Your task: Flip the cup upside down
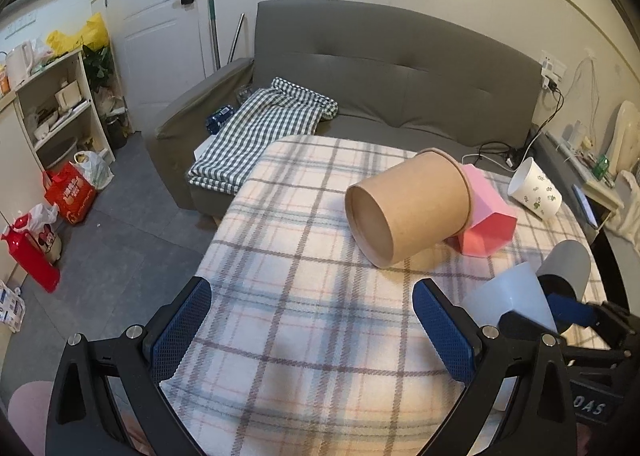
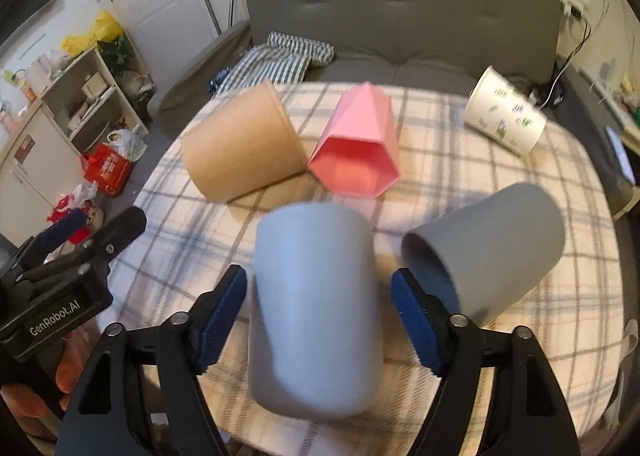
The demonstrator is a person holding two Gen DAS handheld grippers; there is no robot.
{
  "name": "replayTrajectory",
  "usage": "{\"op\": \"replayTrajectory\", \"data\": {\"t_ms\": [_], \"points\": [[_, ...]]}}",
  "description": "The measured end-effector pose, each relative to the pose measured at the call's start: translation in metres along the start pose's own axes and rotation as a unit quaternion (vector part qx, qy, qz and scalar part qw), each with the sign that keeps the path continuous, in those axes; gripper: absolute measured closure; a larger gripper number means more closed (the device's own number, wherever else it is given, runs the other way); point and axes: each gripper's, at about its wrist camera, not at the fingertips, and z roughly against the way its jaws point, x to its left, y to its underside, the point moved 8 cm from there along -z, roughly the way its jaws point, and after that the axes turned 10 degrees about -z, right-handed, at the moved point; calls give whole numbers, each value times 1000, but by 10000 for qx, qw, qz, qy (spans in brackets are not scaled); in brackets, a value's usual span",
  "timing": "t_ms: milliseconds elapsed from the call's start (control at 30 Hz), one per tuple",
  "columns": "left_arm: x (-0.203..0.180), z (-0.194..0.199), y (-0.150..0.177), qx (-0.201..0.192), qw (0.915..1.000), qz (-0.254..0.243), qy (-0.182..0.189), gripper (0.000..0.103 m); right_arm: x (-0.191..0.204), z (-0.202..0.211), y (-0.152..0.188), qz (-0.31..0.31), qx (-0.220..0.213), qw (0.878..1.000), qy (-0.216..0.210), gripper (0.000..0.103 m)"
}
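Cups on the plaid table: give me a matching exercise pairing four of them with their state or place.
Column 1:
1. brown paper cup
2. pink cup
3. white printed cup
4. light blue cup

Column 2:
A. between the right gripper's jaws
B. far right, lying apart from the others
C. faceted, mouth toward the right wrist camera
D. on its side, rim against the pink one

Pairs: 1-D, 2-C, 3-B, 4-A

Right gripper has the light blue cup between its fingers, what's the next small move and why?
Probably close the right gripper on the light blue cup: the cup sits between the blue pads with gaps showing on both sides, so it isn't gripped for flipping yet.
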Motion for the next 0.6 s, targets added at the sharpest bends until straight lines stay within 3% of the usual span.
{"op": "replayTrajectory", "data": {"t_ms": [267,433,600], "points": [[-15,25,-4,-149,9997,-82,-165,0,-23,59,-13,139,-892,9959,10,21],[-61,41,-9,-290,9986,-401,193,0,-62,92,-19,307,-1384,9883,563,21],[-111,35,-3,-20,9974,-514,509,0,-113,111,-21,180,-1609,9819,985,21]]}}
